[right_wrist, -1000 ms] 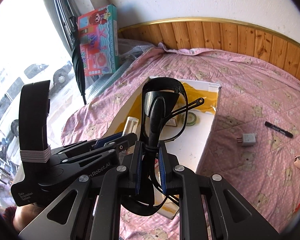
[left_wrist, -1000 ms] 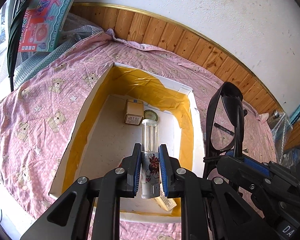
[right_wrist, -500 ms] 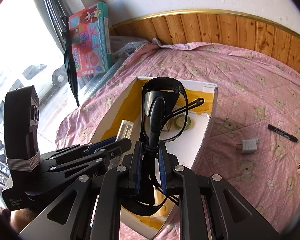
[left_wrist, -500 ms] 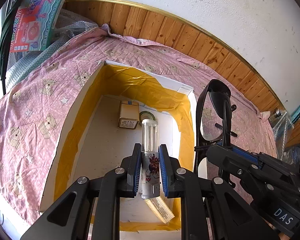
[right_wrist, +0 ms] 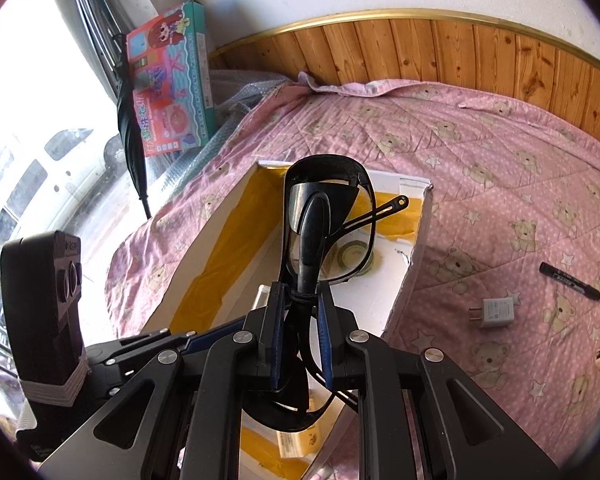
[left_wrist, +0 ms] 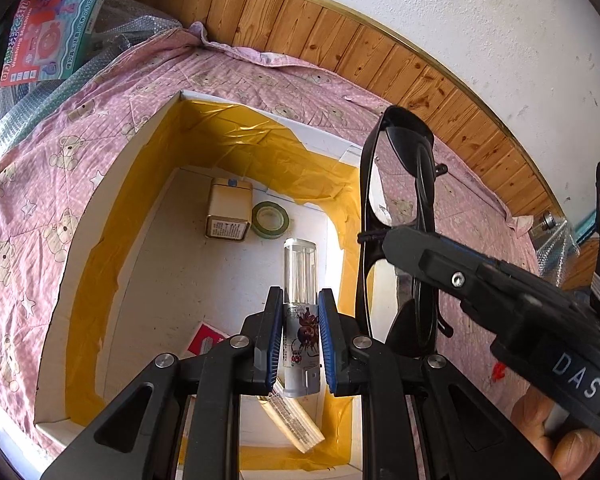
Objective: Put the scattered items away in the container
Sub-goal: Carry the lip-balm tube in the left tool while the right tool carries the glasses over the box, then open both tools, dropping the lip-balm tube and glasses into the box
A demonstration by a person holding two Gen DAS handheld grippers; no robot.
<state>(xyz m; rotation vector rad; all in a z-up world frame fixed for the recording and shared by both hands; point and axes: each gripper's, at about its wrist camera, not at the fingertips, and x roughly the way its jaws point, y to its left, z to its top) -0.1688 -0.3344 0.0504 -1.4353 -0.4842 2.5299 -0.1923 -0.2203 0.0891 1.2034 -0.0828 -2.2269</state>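
The box, white card lined with yellow tape, is lying open on the quilt. Inside it, a tan carton and a green tape roll are sitting side by side at the far end, just beside each other; a red-and-white packet and a cream pack are lying at the near end.

The left gripper is clamping a clear tube above the box, the tube's long axis running straight ahead along the fingers, its clear rounded end pointing to the far wall of the box. The right gripper is pinching folded black glasses by the frame, held on edge over the box's right side, lenses standing forward of the jaws and one temple arm sticking out to the right.

On the pink bear-print quilt to the right of the box, a white plug and a black marker are lying near each other. Wood panelling is running along a white wall behind, and a toy box is leaning by the window at the left.
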